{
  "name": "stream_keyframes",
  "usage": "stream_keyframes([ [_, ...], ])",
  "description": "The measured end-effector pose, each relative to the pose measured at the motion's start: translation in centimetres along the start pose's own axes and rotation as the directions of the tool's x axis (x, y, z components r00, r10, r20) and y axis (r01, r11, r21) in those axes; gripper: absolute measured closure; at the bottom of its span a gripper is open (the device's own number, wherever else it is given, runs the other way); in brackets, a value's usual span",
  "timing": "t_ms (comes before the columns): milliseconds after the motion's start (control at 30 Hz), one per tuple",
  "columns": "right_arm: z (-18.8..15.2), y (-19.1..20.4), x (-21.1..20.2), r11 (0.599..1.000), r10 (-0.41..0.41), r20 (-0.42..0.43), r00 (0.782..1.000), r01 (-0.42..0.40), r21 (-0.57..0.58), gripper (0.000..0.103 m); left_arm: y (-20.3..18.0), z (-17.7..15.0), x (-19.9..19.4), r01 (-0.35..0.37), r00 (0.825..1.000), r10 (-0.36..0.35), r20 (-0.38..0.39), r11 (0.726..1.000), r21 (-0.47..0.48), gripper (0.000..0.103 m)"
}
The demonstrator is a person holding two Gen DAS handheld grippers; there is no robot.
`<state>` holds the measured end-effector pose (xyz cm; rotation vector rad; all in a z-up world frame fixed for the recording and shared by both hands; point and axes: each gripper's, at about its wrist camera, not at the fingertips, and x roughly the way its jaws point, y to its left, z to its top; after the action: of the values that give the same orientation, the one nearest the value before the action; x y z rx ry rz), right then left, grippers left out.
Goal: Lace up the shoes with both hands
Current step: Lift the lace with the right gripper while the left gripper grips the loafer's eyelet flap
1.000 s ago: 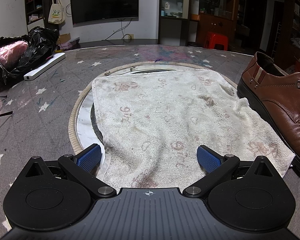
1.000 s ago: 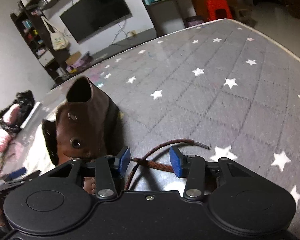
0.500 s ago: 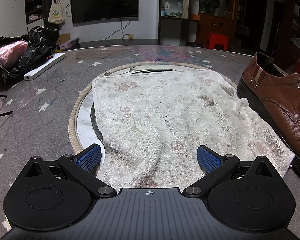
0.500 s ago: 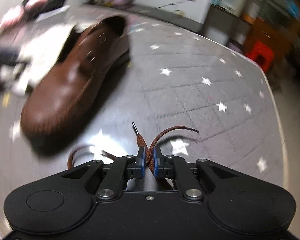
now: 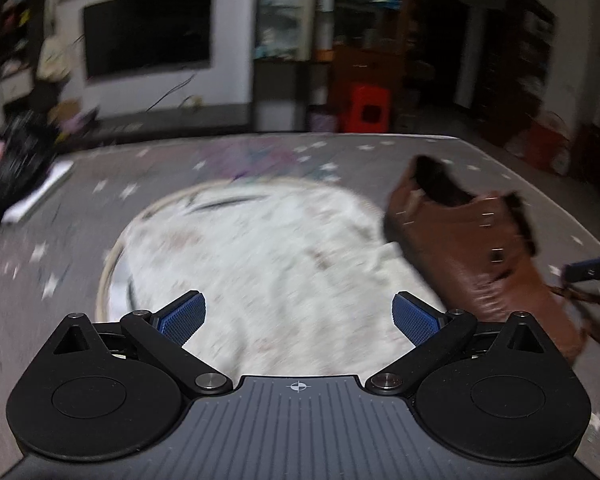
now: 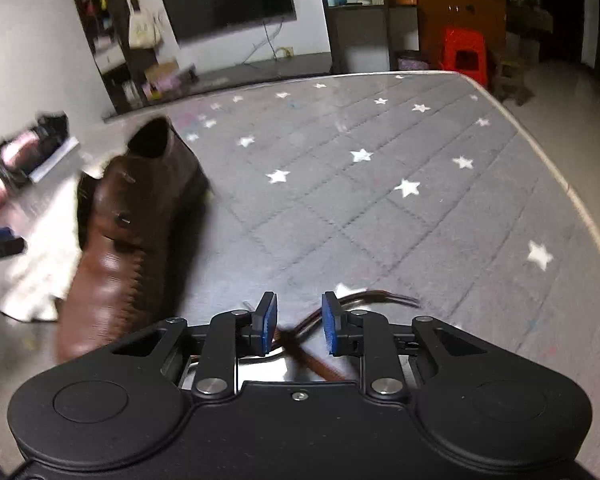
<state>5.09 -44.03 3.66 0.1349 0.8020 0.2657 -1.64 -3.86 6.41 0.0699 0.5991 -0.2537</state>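
Observation:
A brown leather shoe [image 5: 468, 248] lies on the grey star-patterned table [image 6: 380, 208], its toe on the edge of a white towel [image 5: 260, 248]. In the right wrist view the shoe [image 6: 132, 232] is ahead on the left. A brown lace [image 6: 376, 296] lies loose on the table and runs back between the jaws of my right gripper [image 6: 298, 320]. Those jaws are opening and the pads stand clear of the lace. My left gripper [image 5: 298, 312] hangs wide open above the towel with nothing in it. The lace [image 5: 588, 300] trails off to the right of the toe.
A round mat [image 5: 112, 256] lies under the towel. A black bag [image 5: 16, 164] and a white bar [image 5: 40, 196] sit at the far left. The table edge [image 6: 572, 196] curves along the right. A red stool [image 6: 464, 52] stands on the floor beyond.
My left gripper has risen and swung toward the shoe, still open. My right gripper closed on the lace half a second ago; its jaws are now apart again.

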Motion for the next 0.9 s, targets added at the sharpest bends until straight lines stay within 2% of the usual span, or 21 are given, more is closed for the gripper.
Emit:
stream_keyframes([
  [200, -0.1, -1.9, 1.1, 0.987, 0.006, 0.006, 1.0, -0.007, 0.162, 0.068, -3.8, 1.4, -0.9, 0.076, 0.995, -0.082, 0.048, 0.991, 0.11, 0.002],
  [300, 0.3, -1.7, 1.9, 0.984, 0.007, 0.03, 1.0, -0.013, 0.177, 0.068, -5.1, 1.9, -1.2, 0.096, 0.993, -0.105, 0.05, 0.984, 0.152, 0.002],
  [333, 0.5, -1.5, 2.2, 0.987, 0.002, 0.036, 0.999, -0.007, 0.161, 0.068, -5.5, 2.0, -1.3, 0.102, 0.993, -0.112, 0.049, 0.98, 0.168, 0.002],
  [400, 0.9, -0.4, 3.0, 0.998, -0.031, 0.037, 0.999, 0.029, 0.049, 0.07, -6.3, 2.2, -1.5, 0.116, 0.991, -0.128, 0.045, 0.971, 0.209, 0.002],
  [433, 0.9, 0.0, 3.3, 0.999, -0.044, 0.036, 0.998, 0.044, 0.005, 0.08, -6.8, 2.4, -1.5, 0.127, 0.989, -0.141, 0.044, 0.964, 0.232, 0.002],
  [467, 0.9, 0.7, 3.7, 0.993, -0.072, 0.038, 0.997, 0.075, -0.089, 0.087, -7.2, 2.5, -1.6, 0.138, 0.987, -0.154, 0.043, 0.957, 0.255, 0.002],
  [567, 0.9, 1.6, 3.8, 0.962, -0.085, 0.04, 0.996, 0.092, -0.256, 0.101, -8.6, 2.9, -1.6, 0.176, 0.98, -0.197, 0.031, 0.929, 0.325, 0.003],
  [633, 0.8, 2.2, 3.8, 0.925, -0.1, 0.036, 0.994, 0.107, -0.365, 0.101, -9.7, 3.2, -1.4, 0.205, 0.973, -0.228, 0.02, 0.906, 0.37, 0.006],
  [733, 0.4, 3.4, 3.3, 0.837, -0.12, 0.07, 0.99, 0.139, -0.529, 0.101, -11.3, 3.6, -1.1, 0.259, 0.96, -0.278, -0.016, 0.867, 0.426, 0.011],
  [800, 0.1, 4.4, 2.3, 0.737, -0.11, 0.122, 0.986, 0.163, -0.656, 0.101, -12.1, 3.8, -0.6, 0.292, 0.951, -0.306, -0.045, 0.84, 0.457, 0.015],
  [833, 0.0, 4.8, 2.0, 0.706, -0.097, 0.133, 0.986, 0.162, -0.689, 0.101, -12.6, 3.8, -0.4, 0.305, 0.947, -0.316, -0.058, 0.827, 0.472, 0.016],
  [900, -0.4, 5.8, 0.8, 0.608, -0.056, 0.162, 0.985, 0.163, -0.777, 0.101, -13.3, 4.0, 0.0, 0.328, 0.939, -0.333, -0.082, 0.803, 0.498, 0.025],
])
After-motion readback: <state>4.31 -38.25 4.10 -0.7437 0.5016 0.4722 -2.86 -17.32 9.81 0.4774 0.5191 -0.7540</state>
